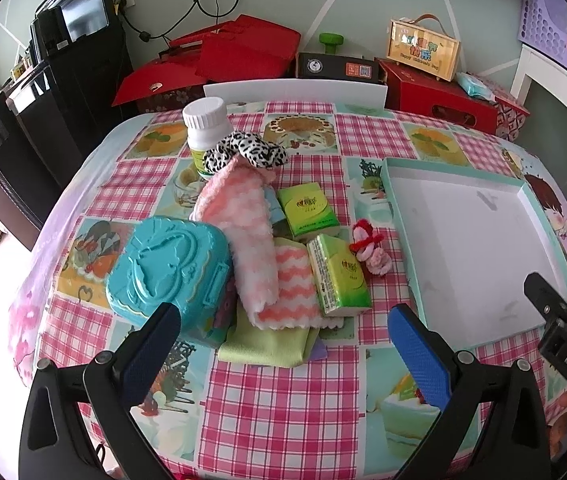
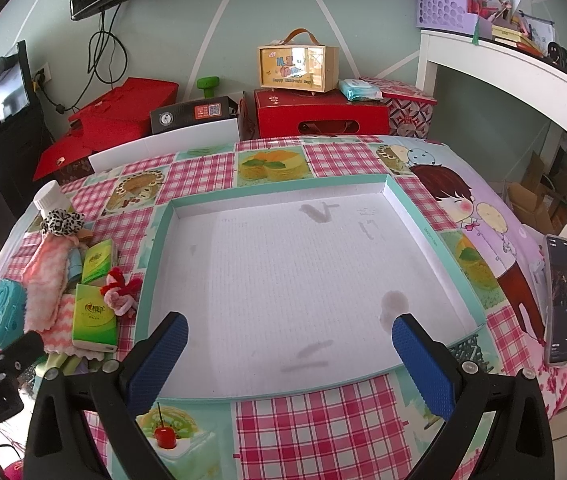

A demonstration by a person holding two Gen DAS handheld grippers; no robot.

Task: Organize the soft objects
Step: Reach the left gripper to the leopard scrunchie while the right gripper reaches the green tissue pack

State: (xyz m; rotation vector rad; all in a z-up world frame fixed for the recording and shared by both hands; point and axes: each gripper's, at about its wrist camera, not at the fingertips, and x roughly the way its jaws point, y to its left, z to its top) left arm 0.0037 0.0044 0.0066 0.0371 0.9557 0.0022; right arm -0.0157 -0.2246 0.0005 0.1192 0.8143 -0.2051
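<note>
1. Left view: we see our left gripper (image 1: 283, 344) spread, empty, before towels (image 1: 259, 248) piled beside the tray (image 1: 395, 200)
2. Right view alone shows a phone (image 2: 563, 300); our right gripper (image 2: 289, 360) spread over the tray

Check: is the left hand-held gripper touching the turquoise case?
Cannot tell. In the left wrist view the left hand-held gripper is open, one finger overlapping the turquoise case; no contact or gap shows.
</note>
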